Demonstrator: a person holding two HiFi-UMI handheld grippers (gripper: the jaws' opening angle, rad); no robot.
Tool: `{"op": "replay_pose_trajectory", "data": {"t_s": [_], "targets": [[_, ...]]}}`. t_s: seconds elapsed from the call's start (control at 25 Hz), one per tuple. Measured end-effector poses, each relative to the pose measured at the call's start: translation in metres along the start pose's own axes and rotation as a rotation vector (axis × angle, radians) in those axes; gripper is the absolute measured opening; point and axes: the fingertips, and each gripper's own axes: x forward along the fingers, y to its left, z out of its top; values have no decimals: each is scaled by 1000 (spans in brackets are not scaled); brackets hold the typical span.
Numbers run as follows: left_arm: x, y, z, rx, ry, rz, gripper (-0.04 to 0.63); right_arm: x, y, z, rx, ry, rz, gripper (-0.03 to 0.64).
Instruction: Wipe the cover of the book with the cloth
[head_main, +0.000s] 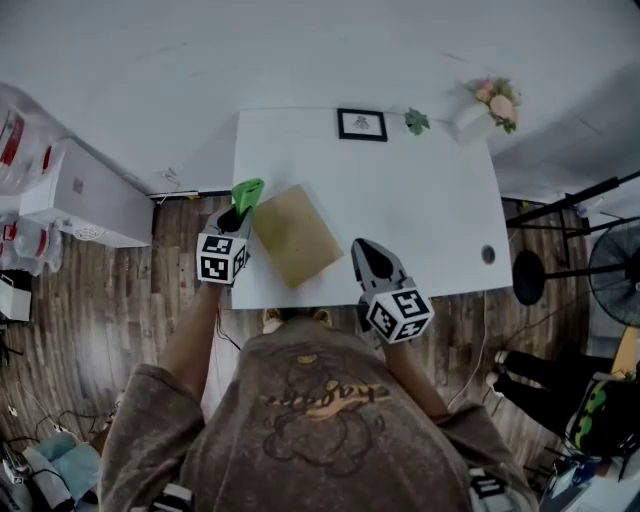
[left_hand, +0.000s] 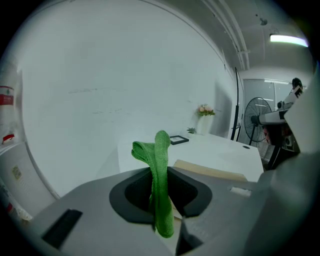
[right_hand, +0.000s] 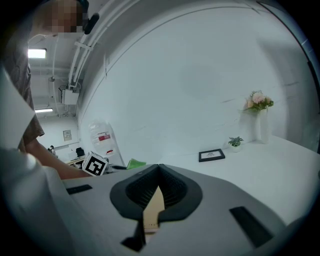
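A tan book (head_main: 295, 236) lies at an angle on the white table (head_main: 430, 200), near its front left. My left gripper (head_main: 240, 211) is at the book's left edge, shut on a green cloth (head_main: 248, 189) that sticks up past the jaws. In the left gripper view the cloth (left_hand: 161, 170) hangs folded between the jaws, with the book (left_hand: 210, 171) just beyond. My right gripper (head_main: 366, 256) hovers by the book's right corner at the table's front edge, jaws together and holding nothing. A strip of the book (right_hand: 154, 210) shows below the right gripper (right_hand: 159, 168).
At the table's back stand a black picture frame (head_main: 362, 124), a small plant (head_main: 416, 121) and a vase of flowers (head_main: 490, 105). A cable hole (head_main: 488, 254) is near the right edge. A white cabinet (head_main: 85, 195) stands left; a fan (head_main: 615, 270) right.
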Motion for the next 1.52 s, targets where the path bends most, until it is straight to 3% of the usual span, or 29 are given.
{"op": "replay_pose_trajectory", "data": {"t_s": [0.28, 0.52, 0.92, 1.16, 1.52], "targets": [[21, -11, -15, 46, 71, -44, 67, -5, -12, 0, 9, -3, -34, -3], [29, -19, -26, 34, 114, -77, 67, -8, -17, 1, 20, -7, -57, -3], [32, -25, -31, 11, 136, -94, 67, -6, -18, -3, 22, -1, -53, -3], [27, -39, -33, 39, 146, -125, 67, 0, -15, -5, 23, 8, -40, -3], [14, -64, -43, 4, 161, -187, 67, 8, -12, -11, 21, 17, -26, -3]]}}
